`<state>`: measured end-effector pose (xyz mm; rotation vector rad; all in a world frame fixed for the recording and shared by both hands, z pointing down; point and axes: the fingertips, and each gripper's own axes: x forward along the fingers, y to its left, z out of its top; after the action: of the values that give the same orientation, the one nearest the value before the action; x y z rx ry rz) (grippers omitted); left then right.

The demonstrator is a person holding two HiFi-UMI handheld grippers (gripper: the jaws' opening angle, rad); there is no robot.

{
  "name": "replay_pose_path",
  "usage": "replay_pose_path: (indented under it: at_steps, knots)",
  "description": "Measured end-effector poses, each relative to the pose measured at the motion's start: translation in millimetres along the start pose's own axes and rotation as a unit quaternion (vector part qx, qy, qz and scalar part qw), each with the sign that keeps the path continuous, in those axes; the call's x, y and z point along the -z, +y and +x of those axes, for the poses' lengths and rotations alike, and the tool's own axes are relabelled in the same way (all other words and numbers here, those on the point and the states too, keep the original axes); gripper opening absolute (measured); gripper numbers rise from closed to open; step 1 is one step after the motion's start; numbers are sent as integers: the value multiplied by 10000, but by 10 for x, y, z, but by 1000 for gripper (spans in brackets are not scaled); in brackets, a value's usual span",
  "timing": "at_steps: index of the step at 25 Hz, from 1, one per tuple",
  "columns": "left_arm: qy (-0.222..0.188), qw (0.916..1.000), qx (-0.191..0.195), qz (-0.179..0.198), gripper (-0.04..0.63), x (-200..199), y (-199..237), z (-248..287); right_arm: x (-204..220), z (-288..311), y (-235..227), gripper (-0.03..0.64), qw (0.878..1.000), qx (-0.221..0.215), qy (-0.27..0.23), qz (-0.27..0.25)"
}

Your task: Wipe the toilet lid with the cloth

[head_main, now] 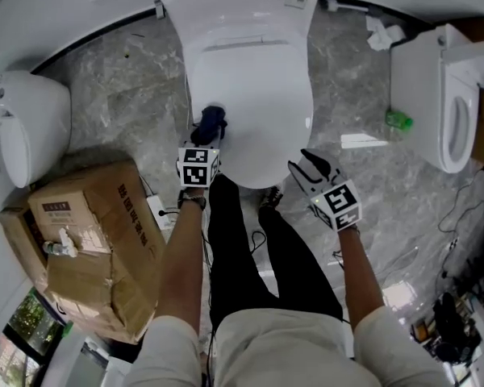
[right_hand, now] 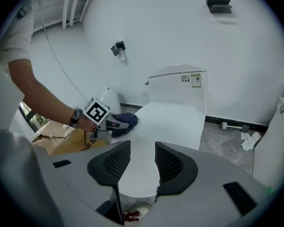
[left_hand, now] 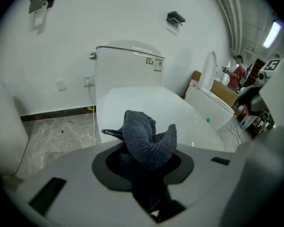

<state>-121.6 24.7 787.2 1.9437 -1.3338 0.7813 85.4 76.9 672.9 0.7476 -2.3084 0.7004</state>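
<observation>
**Asker:** Where were the edges, and how much room was there to move?

**Describer:** In the head view, the closed white toilet lid (head_main: pixel 254 95) filled the centre toward 12 o'clock. Its rounded front rim stopped just short of the person's legs (head_main: pixel 242 248), which stood at 6 o'clock. Grey marble floor (head_main: pixel 121 111) lay open on both sides of the bowl. A battered cardboard box (head_main: pixel 89 240) closed off the 8 o'clock side. A rounded white fixture (head_main: pixel 24 127) sat at 9 o'clock. A second toilet (head_main: pixel 448 103) with its seat raised stood at 3 o'clock, well apart from the lid. A white wall (left_hand: pixel 132 18) rose behind the tank.

**Asker:** And the cloth?

**Describer:** One dark blue cloth (head_main: pixel 211 123) sat at the lid's left rim, about 8 o'clock on the lid. It was pinched in the left hand-held gripper (head_main: pixel 208 134). In the left gripper view, the jaws were closed on it and its bunched folds stood up out of them. The right gripper view showed it resting against the lid's edge.

**Asker:** The other hand?

**Describer:** The right hand-held gripper (head_main: pixel 306 161) hung over the lid's front right rim, about 5 o'clock on the lid. Its two jaws were spread with nothing between them, and only the bare lid showed through the gap.

**Asker:** Give me the counts.

**Describer:** There were two hand-held grippers, one cloth, two toilets, one box and one side fixture. On the floor, one small green object (head_main: pixel 398 120) lay near 2 o'clock. One wad of crumpled paper (head_main: pixel 385 35) lay at 1 o'clock. A tangle of cables (head_main: pixel 460 216), too many to count, lay at 4 o'clock.
</observation>
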Motion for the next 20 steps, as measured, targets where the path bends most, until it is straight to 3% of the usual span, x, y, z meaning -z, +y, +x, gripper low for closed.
replay_pose_path:
  at_steps: [4,8,13,16,18,20]
  knots:
    - [8,9992,223,324,107,348,-306,-156,123,-97,55,176,9997,-29,-5,-261]
    - [233,9923,884,831,107,691,-779,-283,293,-161,132,175,9997,-78,-20,-243]
    - [550,9722,1676,1543,104,1231,-1392,-391,440,-250,261,170,10000,-99,5,6]
    - [786,9532,2134,1994,101,1432,-1708,-449,499,-303,283,170,9998,-38,-106,192]
    - [885,9411,2440,2169,100,1492,-1897,-448,531,-319,282,167,9993,15,-180,341]
    - [875,9372,2557,2205,95,1478,-1995,-413,546,-315,279,164,9986,62,-242,464]
